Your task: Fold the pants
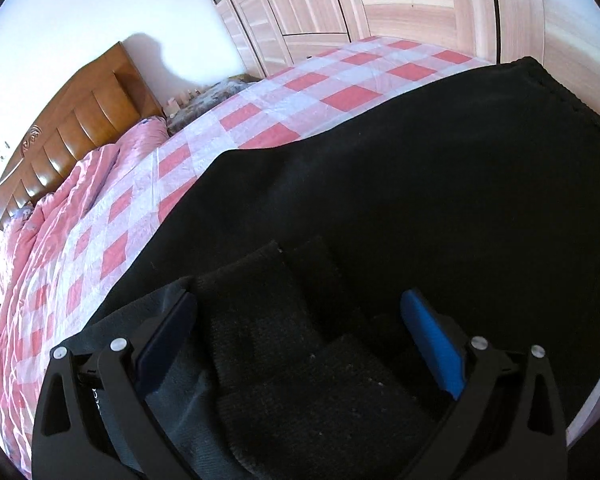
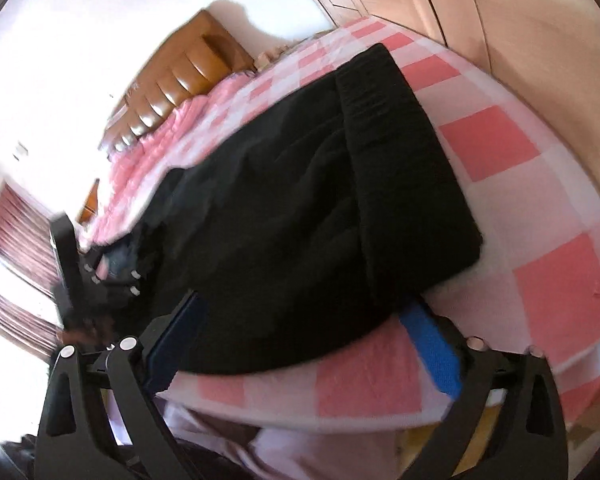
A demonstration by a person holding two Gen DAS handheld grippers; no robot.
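Both tongs released, blue-padded fingers spread wide. Left gripper (image 1: 298, 332) straddling a bunched fold of the black knitted-fabric pants (image 1: 400, 184), cloth between the fingers, nothing pinched. Right gripper (image 2: 306, 344) at the near edge of the same black pants (image 2: 300, 184), hem between its fingers and just beyond the tips. Pants spread ahead of both tongs on the pink-and-white checked bedspread (image 2: 492, 148), ribbed band end farthest forward from the right gripper. Brown wooden headboard (image 1: 76, 128) far ahead and leftward.

Probably between folds: garment looks already doubled, next grasp being set up. Next move likely: close both on the near edge, lift together, carry forward over the far half, keeping edges aligned.
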